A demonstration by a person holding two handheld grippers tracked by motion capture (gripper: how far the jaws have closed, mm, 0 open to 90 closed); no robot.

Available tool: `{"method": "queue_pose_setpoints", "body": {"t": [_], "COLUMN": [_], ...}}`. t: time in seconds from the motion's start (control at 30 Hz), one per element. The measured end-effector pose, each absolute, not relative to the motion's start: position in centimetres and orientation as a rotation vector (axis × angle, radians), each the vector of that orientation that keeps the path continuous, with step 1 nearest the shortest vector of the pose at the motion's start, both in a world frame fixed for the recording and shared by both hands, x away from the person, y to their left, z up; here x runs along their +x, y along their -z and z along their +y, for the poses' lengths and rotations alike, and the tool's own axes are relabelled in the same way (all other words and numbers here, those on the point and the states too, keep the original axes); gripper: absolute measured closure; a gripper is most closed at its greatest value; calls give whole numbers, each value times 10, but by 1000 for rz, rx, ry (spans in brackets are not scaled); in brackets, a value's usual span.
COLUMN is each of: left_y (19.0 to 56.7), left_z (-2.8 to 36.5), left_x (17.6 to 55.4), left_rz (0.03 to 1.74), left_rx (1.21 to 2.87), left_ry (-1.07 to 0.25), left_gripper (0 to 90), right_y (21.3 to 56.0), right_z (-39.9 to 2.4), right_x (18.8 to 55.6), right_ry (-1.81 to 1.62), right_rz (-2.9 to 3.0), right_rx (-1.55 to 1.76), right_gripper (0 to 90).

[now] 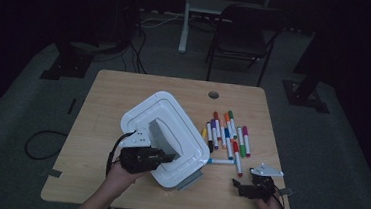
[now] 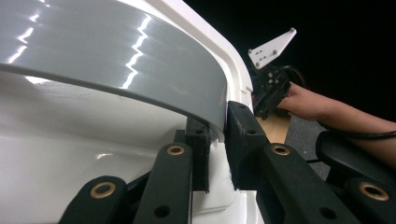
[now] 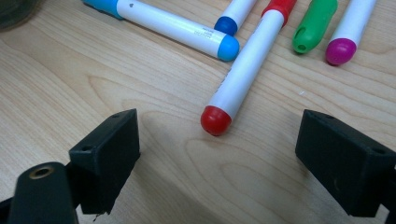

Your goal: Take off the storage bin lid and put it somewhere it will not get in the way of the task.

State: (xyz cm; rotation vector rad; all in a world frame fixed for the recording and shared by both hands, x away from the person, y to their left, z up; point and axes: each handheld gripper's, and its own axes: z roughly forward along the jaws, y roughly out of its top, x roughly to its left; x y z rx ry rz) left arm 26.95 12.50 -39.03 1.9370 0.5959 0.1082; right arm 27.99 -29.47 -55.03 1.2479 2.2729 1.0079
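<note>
My left claw [image 2: 217, 154] pinched the grey handle [image 2: 140, 70] of the white box [image 1: 168, 133] at mid-worktop [image 1: 124, 87], while my right claw [image 3: 217, 154] stood spread wide before a red marker [image 3: 243, 79].

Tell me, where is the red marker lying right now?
The red marker lies on the table just ahead of the open right gripper, beside the blue marker.
</note>
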Motion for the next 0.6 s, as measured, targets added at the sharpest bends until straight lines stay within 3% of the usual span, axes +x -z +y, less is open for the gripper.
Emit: {"method": "queue_pose_setpoints", "body": {"t": [0.6], "left_y": [375], "left_z": [165], "left_x": [259], "left_rz": [620], "left_rx": [1895], "left_ry": [-140], "left_gripper": [864], "right_y": [551], "right_z": [-293], "right_x": [279], "right_ry": [-983], "right_rz": [2270], "right_rx": [1240], "right_gripper": [132]}}
